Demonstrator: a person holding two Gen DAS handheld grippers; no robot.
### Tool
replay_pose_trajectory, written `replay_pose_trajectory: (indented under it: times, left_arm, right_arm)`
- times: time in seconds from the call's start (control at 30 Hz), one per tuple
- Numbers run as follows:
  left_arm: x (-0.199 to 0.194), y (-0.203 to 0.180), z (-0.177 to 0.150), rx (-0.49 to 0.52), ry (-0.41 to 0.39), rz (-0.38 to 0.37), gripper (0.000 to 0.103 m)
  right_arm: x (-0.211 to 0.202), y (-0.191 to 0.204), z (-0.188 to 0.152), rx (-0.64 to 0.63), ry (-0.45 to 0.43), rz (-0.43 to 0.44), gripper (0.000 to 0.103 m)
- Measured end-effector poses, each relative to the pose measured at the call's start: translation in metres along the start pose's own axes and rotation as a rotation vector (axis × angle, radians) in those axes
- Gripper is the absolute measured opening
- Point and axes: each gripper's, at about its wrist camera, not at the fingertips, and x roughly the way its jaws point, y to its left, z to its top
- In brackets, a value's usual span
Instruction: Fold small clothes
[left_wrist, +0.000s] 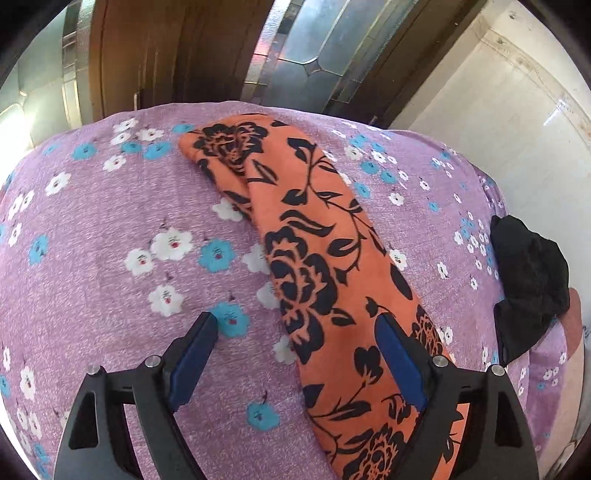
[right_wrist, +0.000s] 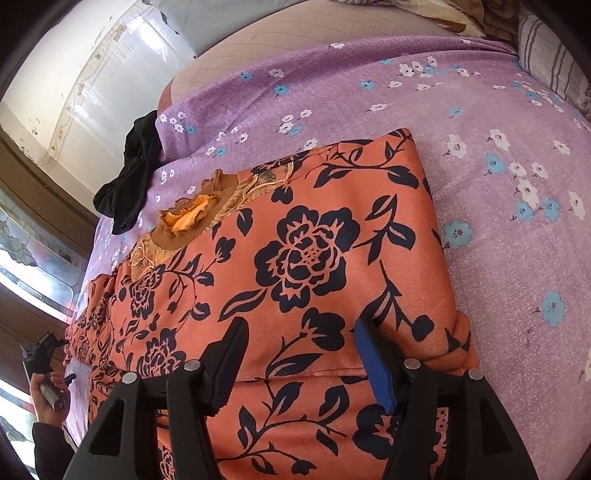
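1. the left gripper (left_wrist: 293, 334) is nearest in the left wrist view, its fingers spread wide with nothing clamped; one blue pad hangs over the bedsheet, the other over the edge of the orange garment.
2. the right gripper (right_wrist: 301, 343) is nearest in the right wrist view, its fingers parted over the orange cloth; the pads do not pinch it, though whether their tips touch the cloth i cannot tell.
3. the orange garment (right_wrist: 314, 258), printed with black flowers and leaves, lies on the bed, folded so that it has a straight far edge and a rounded fold at the right.
4. a ruffled yellow-brown collar (right_wrist: 192, 218) shows at the garment's left side, facing up.
5. in the left wrist view the same garment (left_wrist: 325, 258) runs as a long band from the far side of the bed to the near edge.
6. the purple bedsheet (left_wrist: 110, 221) with white and blue flowers covers the bed under it.
7. a crumpled black cloth (right_wrist: 129, 173) sits at the bed's edge, apart from the garment.
8. a hand (right_wrist: 50, 397) in a dark sleeve holds the other gripper's handle at the lower left of the right wrist view.
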Motion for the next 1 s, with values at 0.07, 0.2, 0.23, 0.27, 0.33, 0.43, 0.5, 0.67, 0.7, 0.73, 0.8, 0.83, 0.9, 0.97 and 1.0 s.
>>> replay_pose_trajectory:
  times: [0.07,0.2,0.23,0.27,0.33,0.43,0.5,0.67,0.7,0.73,0.8,0.83,0.9,0.97,1.0]
  left_arm:
    - [0.004,-0.009,-0.001,0.043,-0.013,0.004,0.087]
    - [0.009,-0.017,0.002,0.063,-0.038,0.019,0.048]
    - [0.011,-0.019,0.004,0.064,-0.038,0.011,0.031]
    - [0.011,-0.021,0.004,0.074,-0.041,-0.003,0.019]
    - [0.014,-0.034,0.006,0.126,-0.061,0.014,0.011]
    - [0.000,-0.052,0.001,0.231,-0.128,0.031,0.007]
    - [-0.014,-0.068,-0.006,0.304,-0.170,0.015,0.007]
    - [-0.067,-0.118,-0.053,0.524,-0.275,-0.066,0.007]
    - [-0.079,-0.128,-0.068,0.582,-0.298,-0.077,0.007]
    - [-0.090,-0.138,-0.086,0.641,-0.324,-0.086,0.007]
    - [-0.111,-0.157,-0.130,0.778,-0.357,-0.120,0.007]
    - [-0.119,-0.167,-0.156,0.858,-0.367,-0.137,0.007]
    - [-0.131,-0.182,-0.215,1.052,-0.359,-0.161,0.007]
    - [-0.135,-0.191,-0.273,1.218,-0.283,-0.177,0.022]
    - [-0.136,-0.191,-0.297,1.279,-0.214,-0.198,0.033]
  right_arm:
    - [0.001,0.002,0.000,-0.009,0.001,-0.009,0.066]
    - [0.001,0.002,0.000,-0.018,0.003,-0.015,0.066]
    - [0.002,0.002,0.000,-0.016,0.002,-0.014,0.066]
    - [0.002,0.002,0.000,-0.017,0.000,-0.015,0.066]
    - [0.003,0.004,-0.001,-0.025,-0.002,-0.021,0.066]
    - [0.003,0.006,-0.002,-0.042,-0.006,-0.031,0.066]
    - [0.002,0.005,-0.002,-0.042,-0.009,-0.027,0.066]
    - [0.001,0.002,-0.003,-0.031,-0.024,-0.014,0.066]
    - [0.001,0.002,-0.003,-0.034,-0.029,-0.017,0.066]
    - [0.001,0.003,-0.004,-0.040,-0.033,-0.020,0.066]
    - [0.001,0.005,-0.006,-0.056,-0.042,-0.031,0.066]
    - [0.001,0.006,-0.006,-0.062,-0.045,-0.036,0.066]
    - [0.000,0.007,-0.007,-0.070,-0.048,-0.043,0.066]
    - [0.000,0.006,-0.007,-0.064,-0.048,-0.036,0.066]
    - [-0.001,0.005,-0.006,-0.059,-0.047,-0.030,0.066]
